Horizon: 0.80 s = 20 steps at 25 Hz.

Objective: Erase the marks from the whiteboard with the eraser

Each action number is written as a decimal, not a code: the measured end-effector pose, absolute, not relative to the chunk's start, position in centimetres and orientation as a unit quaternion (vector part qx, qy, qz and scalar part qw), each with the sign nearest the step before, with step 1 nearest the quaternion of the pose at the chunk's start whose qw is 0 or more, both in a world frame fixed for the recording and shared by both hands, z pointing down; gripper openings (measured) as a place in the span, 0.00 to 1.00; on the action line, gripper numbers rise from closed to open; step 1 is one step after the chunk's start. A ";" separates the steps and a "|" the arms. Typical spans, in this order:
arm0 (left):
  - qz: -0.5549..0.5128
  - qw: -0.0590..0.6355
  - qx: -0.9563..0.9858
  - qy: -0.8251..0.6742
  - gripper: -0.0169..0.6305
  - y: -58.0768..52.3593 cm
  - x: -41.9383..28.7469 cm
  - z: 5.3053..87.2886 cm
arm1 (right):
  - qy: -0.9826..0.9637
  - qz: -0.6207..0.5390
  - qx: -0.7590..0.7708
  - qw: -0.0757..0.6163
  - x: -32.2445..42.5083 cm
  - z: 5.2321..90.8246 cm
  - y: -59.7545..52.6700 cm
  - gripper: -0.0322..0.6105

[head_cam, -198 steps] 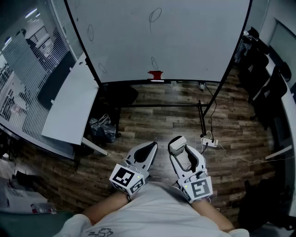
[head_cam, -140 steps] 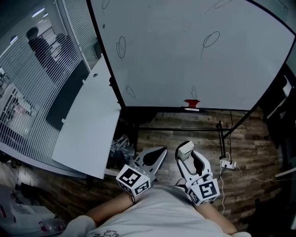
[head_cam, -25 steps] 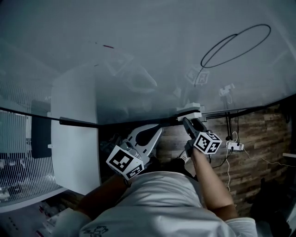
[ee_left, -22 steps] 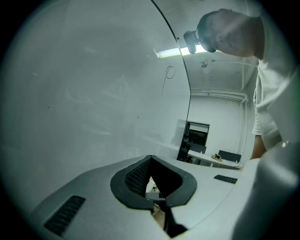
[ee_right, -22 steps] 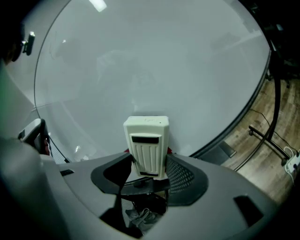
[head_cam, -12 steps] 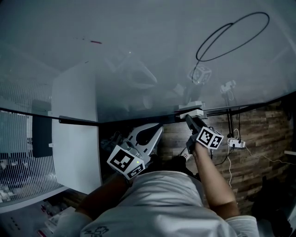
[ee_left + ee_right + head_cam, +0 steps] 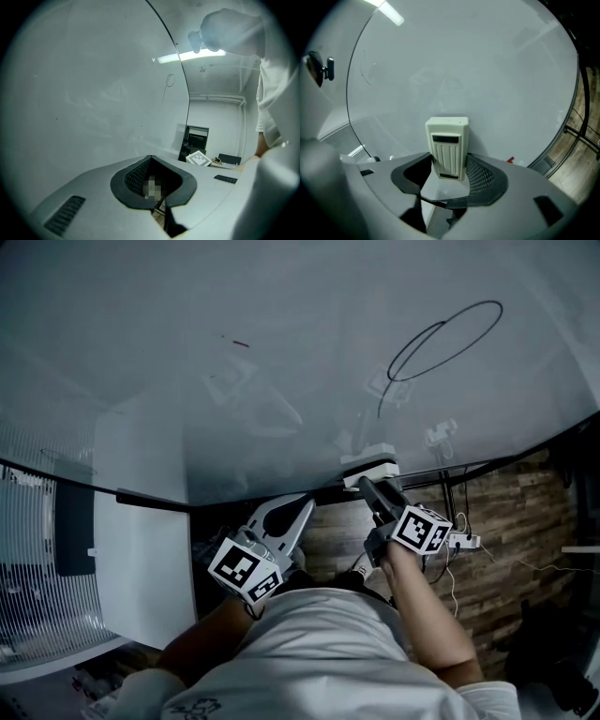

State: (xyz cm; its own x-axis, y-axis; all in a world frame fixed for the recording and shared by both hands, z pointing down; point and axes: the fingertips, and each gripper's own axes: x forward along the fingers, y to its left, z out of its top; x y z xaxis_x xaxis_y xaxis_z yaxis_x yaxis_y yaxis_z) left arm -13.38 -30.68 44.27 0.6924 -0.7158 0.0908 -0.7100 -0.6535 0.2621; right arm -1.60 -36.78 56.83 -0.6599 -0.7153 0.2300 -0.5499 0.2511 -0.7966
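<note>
Only the head view takes in both tools against the whiteboard: the right gripper is raised to the board's lower edge, directly below a black oval mark, while the left gripper hangs lower, under that edge and off the board. There the eraser reads as a pale bar lying along the board's lower edge, its long axis following that edge and rising a little to the right. Whether it touches the surface cannot be told. The right gripper view adds what the head view cannot: the jaws are clamped on the eraser's two narrow sides, and its ribbed back faces the camera, so its other face is turned to the board. In that view it stands upright, long axis top to bottom. A red fleck shows low on the board beside it. The left gripper view shows that gripper's jaws drawn together with nothing between them, the board sweeping past on its left with the oval small and far off.
</note>
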 end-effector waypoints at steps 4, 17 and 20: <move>-0.012 0.134 0.912 -0.387 0.04 -30.8 -13.4 44.0 | 0.807 -0.433 -0.382 0.123 -2.1 51.1 -36.6 0.41; 0.003 0.122 0.914 -0.386 0.04 -31.5 -13.3 44.2 | 0.840 -0.392 -0.360 0.107 -2.3 50.0 -36.6 0.41; 0.009 0.125 0.913 -0.389 0.04 -32.0 -13.6 44.9 | 0.823 -0.421 -0.373 0.077 -1.5 55.2 -37.0 0.41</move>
